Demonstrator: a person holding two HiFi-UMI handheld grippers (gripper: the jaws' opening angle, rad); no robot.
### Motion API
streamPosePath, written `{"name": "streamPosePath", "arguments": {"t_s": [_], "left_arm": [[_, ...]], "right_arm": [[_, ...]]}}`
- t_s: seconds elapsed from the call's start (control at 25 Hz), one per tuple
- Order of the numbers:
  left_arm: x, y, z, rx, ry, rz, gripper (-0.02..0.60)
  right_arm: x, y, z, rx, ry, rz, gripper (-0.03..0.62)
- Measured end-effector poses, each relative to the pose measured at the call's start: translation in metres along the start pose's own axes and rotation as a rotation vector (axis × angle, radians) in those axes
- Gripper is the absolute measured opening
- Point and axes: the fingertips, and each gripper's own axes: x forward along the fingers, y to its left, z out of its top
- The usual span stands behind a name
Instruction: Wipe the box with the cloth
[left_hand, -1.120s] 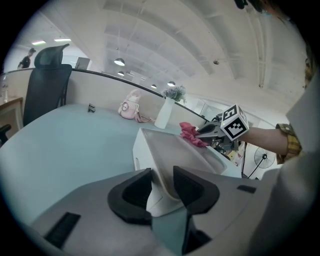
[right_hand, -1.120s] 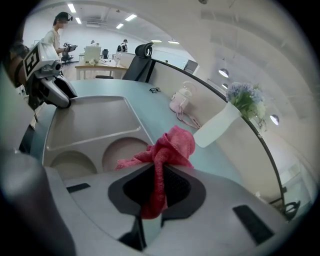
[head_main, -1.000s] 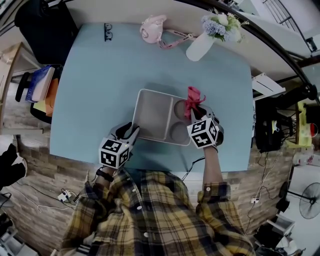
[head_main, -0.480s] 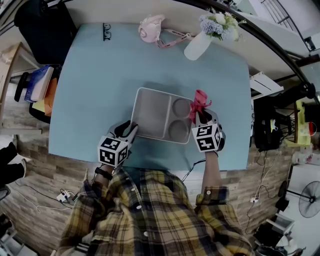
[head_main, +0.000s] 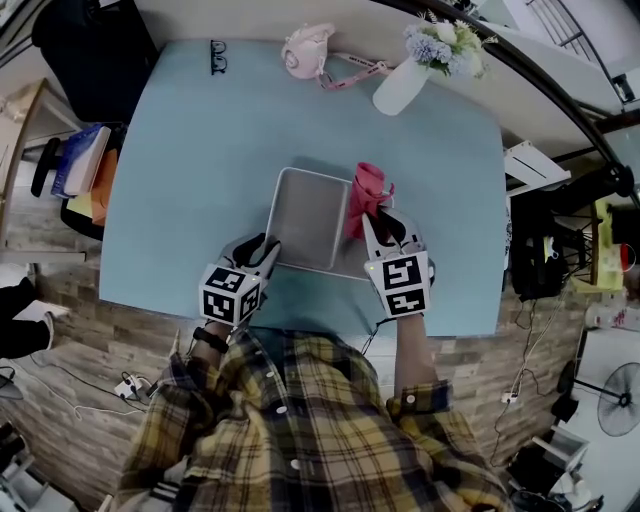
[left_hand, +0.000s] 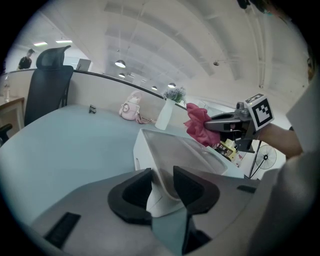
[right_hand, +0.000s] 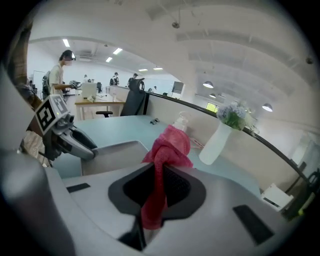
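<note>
We hold the box in the left gripper and the cloth in the right.

Our left gripper (left_hand: 162, 186) is clamped on the near corner rim of the white box (left_hand: 172, 147), which stretches away ahead of its jaws on the blue table (head_main: 180, 170). Our right gripper (right_hand: 157, 187) is clenched on the pink cloth (right_hand: 167, 142). The cloth is pinched between the jaws, bunches up past their tips, and a tail of it hangs down behind them. In the head view the cloth sits over the box's right part, just ahead of the right gripper's tips, and we cannot tell whether it touches the box. The two grippers are side by side at the box's near edge, with the left one at the left corner. A white vase (right_hand: 216, 142) stands well beyond the right gripper.
</note>
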Motion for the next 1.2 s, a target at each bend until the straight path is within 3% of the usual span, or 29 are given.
{"name": "streamPosePath", "arguments": {"t_s": [0.16,0.36,0.64,0.84,1.2], "left_arm": [[0.0,0.0,0.0,-0.007,-0.005,0.004,0.133],[0.0,0.0,-0.001,-0.015,-0.012,0.007,0.133],[-0.001,0.002,-0.002,-0.023,-0.024,0.006,0.133],[-0.002,0.002,-0.001,-0.026,-0.025,0.004,0.133],[-0.001,0.002,-0.001,-0.02,-0.022,-0.011,0.133]], "right_arm": [[0.017,0.041,0.03,-0.029,-0.056,0.105,0.046],[0.036,0.083,0.047,-0.082,-0.052,0.195,0.046],[0.07,0.127,0.044,-0.111,-0.001,0.324,0.046],[0.086,0.132,0.022,-0.19,0.076,0.329,0.046],[0.083,0.113,0.006,-0.201,0.105,0.296,0.046]]}}
